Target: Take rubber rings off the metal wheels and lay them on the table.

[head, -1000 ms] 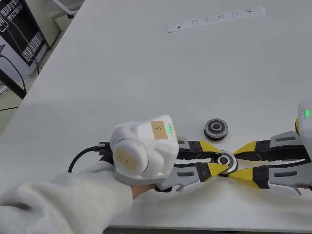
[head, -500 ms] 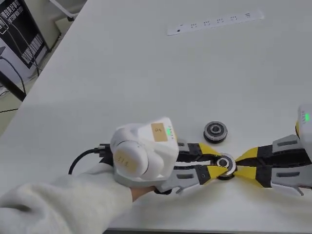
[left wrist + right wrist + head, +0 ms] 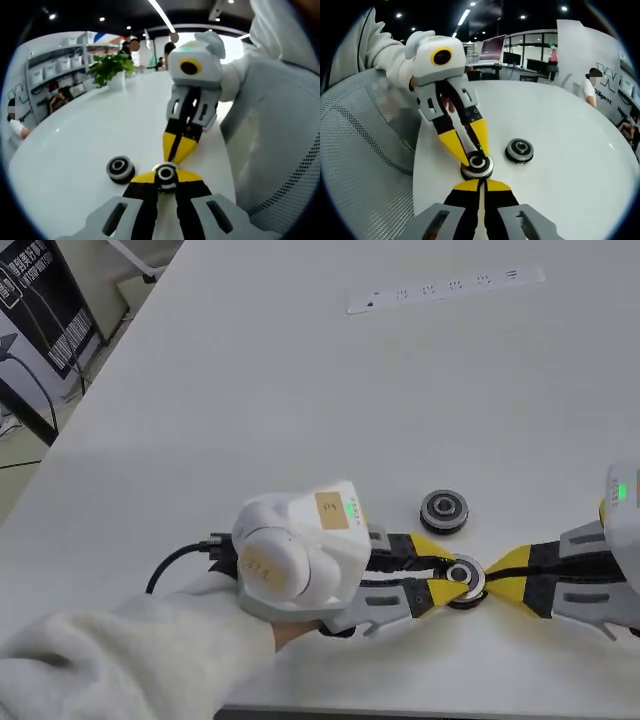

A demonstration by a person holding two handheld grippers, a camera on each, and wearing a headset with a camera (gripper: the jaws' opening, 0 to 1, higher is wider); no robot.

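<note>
the white surface (image 3: pixel 300 390) took most of the head view. a long power strip (image 3: pixel 447 288) lay near its far edge, well apart from the work. at the near edge my two grippers met tip to tip.

the left gripper (image 3: pixel 443 576), under my sleeved hand, lay low and almost flat over the surface. its jaws were closed on the held wheel (image 3: pixel 166 176), one yellow tip on each side. i judge this was to keep the wheel from turning or sliding while the other side pulled.

the right gripper (image 3: pixel 480 184) came from the opposite side with its jaws narrow, nearly together. their tips touched the rim of that wheel, where the black rubber ring (image 3: pixel 468 173) sat. whether a bit of rubber was nipped between them i could not tell. i think the step in hand was to catch the edge of the ring and peel it off, so the task looked to be near its beginning.

the second wheel (image 3: pixel 444 510) lay flat just beside the jaws, on the far side, with its own dark ring on, not yet handled. by the task, the removed rings were to go on the bare surface itself.
</note>
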